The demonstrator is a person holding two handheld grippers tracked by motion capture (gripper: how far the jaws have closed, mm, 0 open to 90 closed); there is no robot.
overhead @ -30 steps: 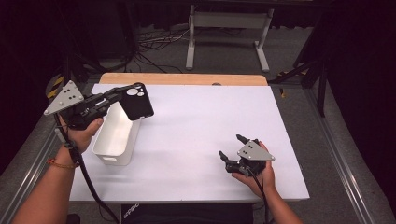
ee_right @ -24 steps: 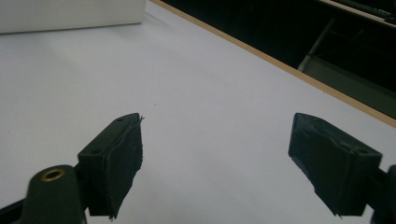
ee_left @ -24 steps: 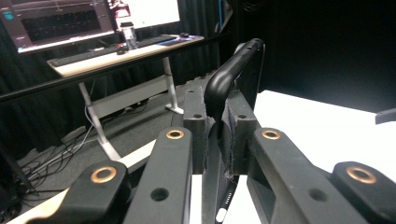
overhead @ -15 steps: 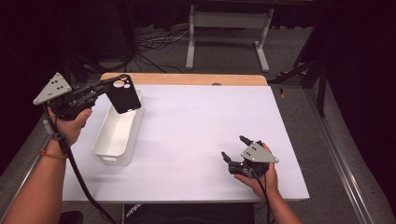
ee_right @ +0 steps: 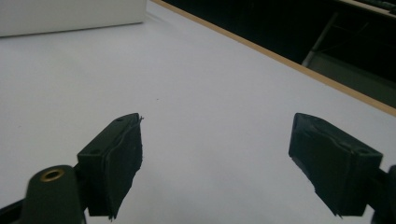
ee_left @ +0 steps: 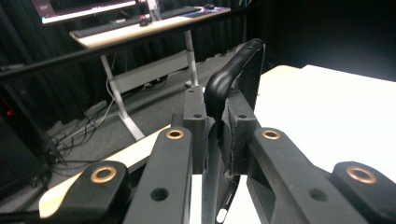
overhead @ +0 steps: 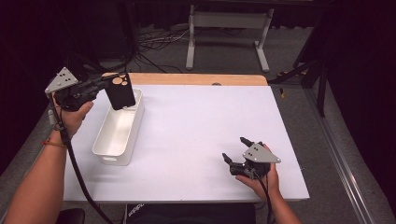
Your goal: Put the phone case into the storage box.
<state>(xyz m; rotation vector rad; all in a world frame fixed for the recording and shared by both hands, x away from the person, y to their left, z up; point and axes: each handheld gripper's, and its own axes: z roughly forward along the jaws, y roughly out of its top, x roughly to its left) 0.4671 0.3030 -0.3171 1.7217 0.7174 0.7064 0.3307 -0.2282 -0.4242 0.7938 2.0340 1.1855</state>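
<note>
1. Right claw (overhead: 236,150): near right corner of the table (overhead: 196,140), jaws spread wide, nothing between them.
2. White bin (overhead: 119,133): along the left edge, long axis running near to far, nothing inside.
3. Left claw (overhead: 103,84): clamped on a black phone case (overhead: 119,91), which hangs upright over the bin's far end.

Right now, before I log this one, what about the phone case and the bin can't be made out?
- Phone case, left gripper view: its lower part sits hidden between the left gripper pads.
- Phone case, high view: too small to tell whether it touches the white bin.
- White bin, right gripper view: cut off by the top edge.
</note>
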